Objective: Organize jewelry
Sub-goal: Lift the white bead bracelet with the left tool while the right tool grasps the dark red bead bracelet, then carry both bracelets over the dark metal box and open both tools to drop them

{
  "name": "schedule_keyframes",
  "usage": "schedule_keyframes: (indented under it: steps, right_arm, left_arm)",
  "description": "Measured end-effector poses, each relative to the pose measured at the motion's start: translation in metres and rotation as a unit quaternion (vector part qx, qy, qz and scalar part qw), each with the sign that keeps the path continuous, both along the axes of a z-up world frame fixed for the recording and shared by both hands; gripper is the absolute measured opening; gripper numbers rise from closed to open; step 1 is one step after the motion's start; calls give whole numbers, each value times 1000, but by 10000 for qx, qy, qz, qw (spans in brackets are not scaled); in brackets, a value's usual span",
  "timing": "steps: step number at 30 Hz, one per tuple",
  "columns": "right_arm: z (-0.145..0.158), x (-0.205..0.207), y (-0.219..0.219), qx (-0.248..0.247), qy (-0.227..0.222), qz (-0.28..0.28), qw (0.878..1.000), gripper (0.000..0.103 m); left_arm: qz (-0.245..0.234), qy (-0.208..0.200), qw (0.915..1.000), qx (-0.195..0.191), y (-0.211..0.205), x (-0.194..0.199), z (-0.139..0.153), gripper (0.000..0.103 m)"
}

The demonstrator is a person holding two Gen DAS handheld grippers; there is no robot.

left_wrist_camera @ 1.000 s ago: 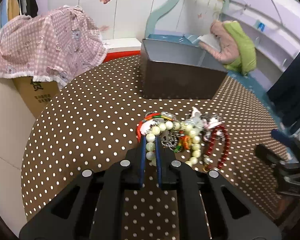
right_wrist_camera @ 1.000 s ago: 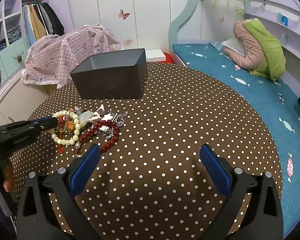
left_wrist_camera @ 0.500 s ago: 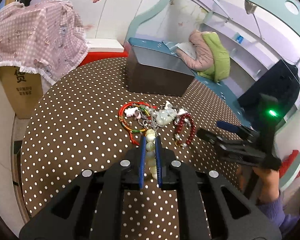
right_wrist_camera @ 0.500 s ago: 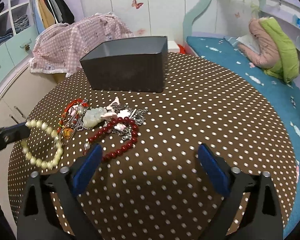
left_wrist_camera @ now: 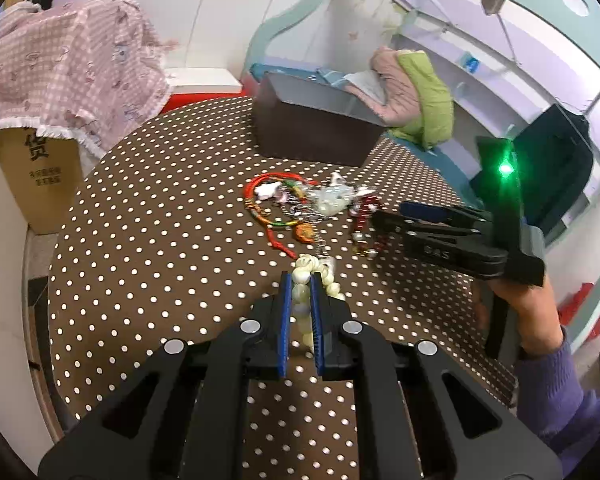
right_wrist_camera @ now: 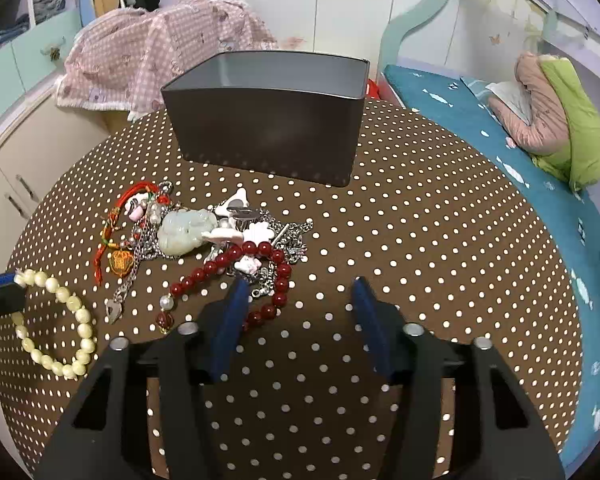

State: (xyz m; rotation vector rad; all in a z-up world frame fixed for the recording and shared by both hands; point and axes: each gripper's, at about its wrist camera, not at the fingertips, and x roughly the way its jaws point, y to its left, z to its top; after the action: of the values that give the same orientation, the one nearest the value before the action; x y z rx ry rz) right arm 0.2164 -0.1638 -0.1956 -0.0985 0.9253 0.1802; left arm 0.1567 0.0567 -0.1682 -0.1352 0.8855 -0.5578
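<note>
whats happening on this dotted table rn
A person is sorting jewelry with a handheld tool in each hand. The left tool is shut on a cream bead bracelet, whose loop trails on the polka-dot table apart from the tangled pile. The right tool is closing beside the red bead bracelet, with nothing visibly between its pads. The grey box stands behind the pile; nothing shows in the part of its inside that is visible.

Both grippers are black plastic with cut-out slots, silver screws and blue pads. The left gripper (left_wrist_camera: 300,276) and right gripper (right_wrist_camera: 298,292) match. The right one's body shows a green light; a purple sleeve (left_wrist_camera: 556,392) covers that wrist.
</note>
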Motion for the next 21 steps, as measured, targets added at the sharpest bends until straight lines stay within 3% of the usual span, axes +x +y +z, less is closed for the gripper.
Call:
schedule_keyframes:
  steps: [2,5,13,21]
  right_arm:
    - [1,-2,0,-60,41,112,9999,20]
    - [1,-7,-1,-148,105,257,9995,7]
    - [7,-30,-15,-61,67,354,9993,6]
    - [46,-46,-14,106,-404,451,9981,6]
  left_arm:
    - [-79,-53,9999,-40,-1,-2,5,10]
    - [-186,-115,9997,-54,-3,-7,10,10]
    - [-271,-129,9995,-86,-11,-11,15,10]
    - [-431,-337,9984,-150,-26,-2,38,10]
